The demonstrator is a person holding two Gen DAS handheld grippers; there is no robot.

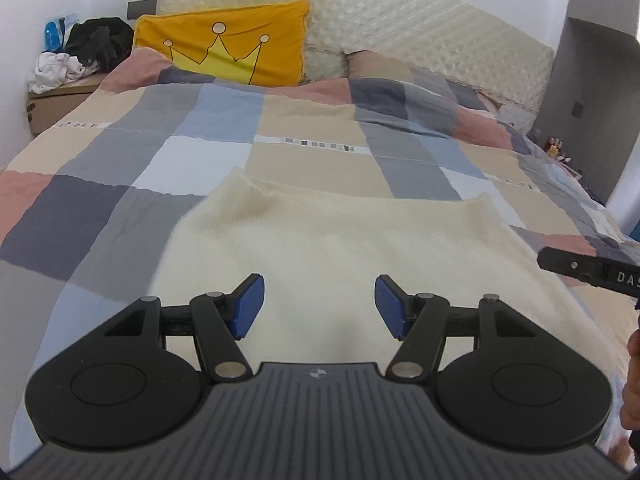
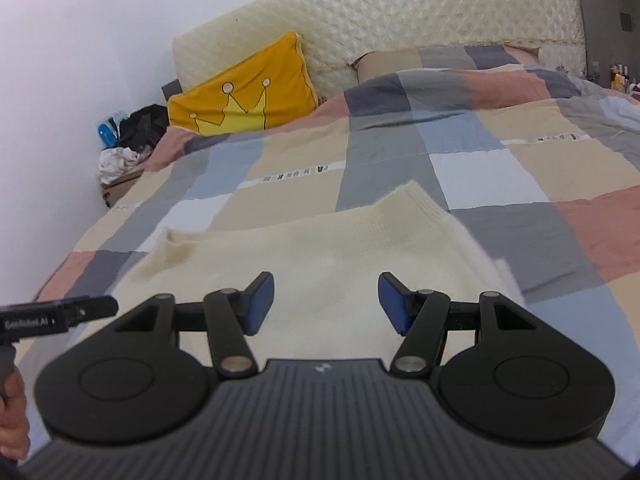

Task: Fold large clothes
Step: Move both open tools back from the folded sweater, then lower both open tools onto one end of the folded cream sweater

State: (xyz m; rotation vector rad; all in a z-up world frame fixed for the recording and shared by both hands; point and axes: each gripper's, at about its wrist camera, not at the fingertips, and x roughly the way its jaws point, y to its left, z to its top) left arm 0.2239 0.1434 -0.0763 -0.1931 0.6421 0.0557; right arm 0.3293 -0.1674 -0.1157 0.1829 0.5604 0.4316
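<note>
A cream knitted garment [image 1: 340, 240] lies flat on the checked bedspread [image 1: 200, 128], its far edge toward the pillows. It also shows in the right wrist view [image 2: 320, 256]. My left gripper [image 1: 319, 306] is open and empty, hovering over the near left part of the garment. My right gripper [image 2: 326, 304] is open and empty over the near right part. The right gripper's body shows at the right edge of the left wrist view [image 1: 592, 272]. The left gripper's body shows at the left edge of the right wrist view [image 2: 60, 314].
A yellow crown pillow [image 1: 232, 40] leans on the quilted cream headboard [image 1: 400, 28]. A cardboard box [image 1: 52, 104] with black and white clothes [image 1: 88, 52] stands left of the bed. Small bottles [image 2: 620, 74] stand at the far right.
</note>
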